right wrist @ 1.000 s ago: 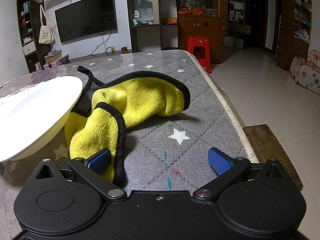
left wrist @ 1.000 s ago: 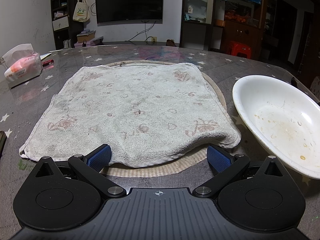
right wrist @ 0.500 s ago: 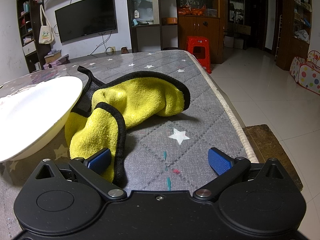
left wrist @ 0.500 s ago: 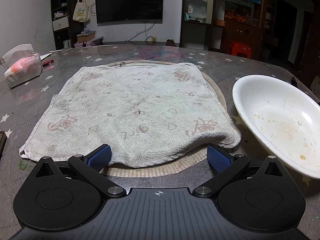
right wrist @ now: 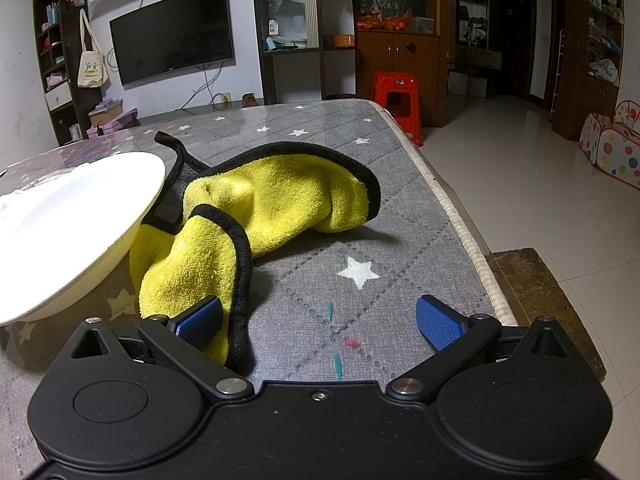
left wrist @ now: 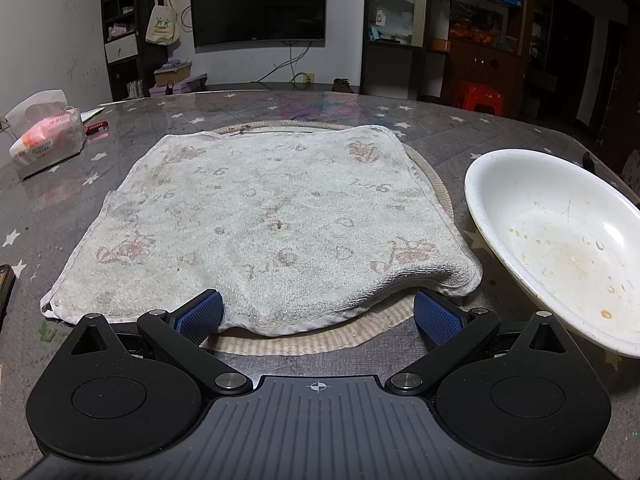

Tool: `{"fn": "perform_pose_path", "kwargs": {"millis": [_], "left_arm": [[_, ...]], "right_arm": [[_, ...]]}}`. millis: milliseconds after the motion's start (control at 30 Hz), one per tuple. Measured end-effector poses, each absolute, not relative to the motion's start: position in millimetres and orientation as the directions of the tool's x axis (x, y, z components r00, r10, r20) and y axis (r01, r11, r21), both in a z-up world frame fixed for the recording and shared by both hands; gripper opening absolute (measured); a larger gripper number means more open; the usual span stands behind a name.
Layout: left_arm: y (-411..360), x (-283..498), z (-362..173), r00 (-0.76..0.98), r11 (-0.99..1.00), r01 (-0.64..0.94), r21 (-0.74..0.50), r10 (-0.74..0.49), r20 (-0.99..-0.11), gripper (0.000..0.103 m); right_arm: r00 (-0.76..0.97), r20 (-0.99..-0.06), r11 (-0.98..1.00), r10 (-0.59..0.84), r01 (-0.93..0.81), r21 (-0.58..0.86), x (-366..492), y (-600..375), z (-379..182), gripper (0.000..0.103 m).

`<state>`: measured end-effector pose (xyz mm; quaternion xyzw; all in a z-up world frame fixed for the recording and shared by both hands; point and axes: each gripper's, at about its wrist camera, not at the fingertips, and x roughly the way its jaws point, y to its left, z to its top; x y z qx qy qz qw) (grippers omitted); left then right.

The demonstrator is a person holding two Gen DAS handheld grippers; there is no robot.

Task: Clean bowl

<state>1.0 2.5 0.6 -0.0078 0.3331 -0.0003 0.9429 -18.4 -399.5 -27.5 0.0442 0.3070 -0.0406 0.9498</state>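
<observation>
A white bowl (left wrist: 560,232) with food residue inside sits on the table at the right of the left wrist view; it also shows at the left of the right wrist view (right wrist: 68,224). A yellow cloth with black trim (right wrist: 248,224) lies crumpled beside the bowl, its near end next to my right gripper's left fingertip. My right gripper (right wrist: 318,320) is open and empty, low over the table. My left gripper (left wrist: 318,314) is open and empty at the near edge of a worn white towel (left wrist: 264,216).
The towel lies on a round beige mat (left wrist: 304,340). A tissue pack (left wrist: 44,136) sits at far left. The table's right edge (right wrist: 460,216) drops to a tiled floor, with a red stool (right wrist: 396,96) beyond. A dark object (left wrist: 5,280) lies at the left edge.
</observation>
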Motion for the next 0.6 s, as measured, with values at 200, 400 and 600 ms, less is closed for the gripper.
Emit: {"fn": "perform_pose_path", "kwargs": {"millis": [200,400,600], "left_arm": [[6,-3,10,0.755,0.999,0.001,-0.050,-0.034,-0.654,0.103],[12,-12,19,0.747,0.995,-0.011,-0.103,-0.060,-0.662,0.103],[-4,-23,30,0.741,0.994,0.033,-0.103,-0.093,-0.665,0.103]], "right_arm": [[0.808,-0.587,0.993,-0.048,0.104,0.062,-19,-401,-28,0.103],[0.808,-0.588,0.992,-0.044,0.104,0.068,-21,-407,-28,0.103],[0.810,-0.586,0.992,-0.031,0.095,0.079,-24,-414,-27,0.103]]}}
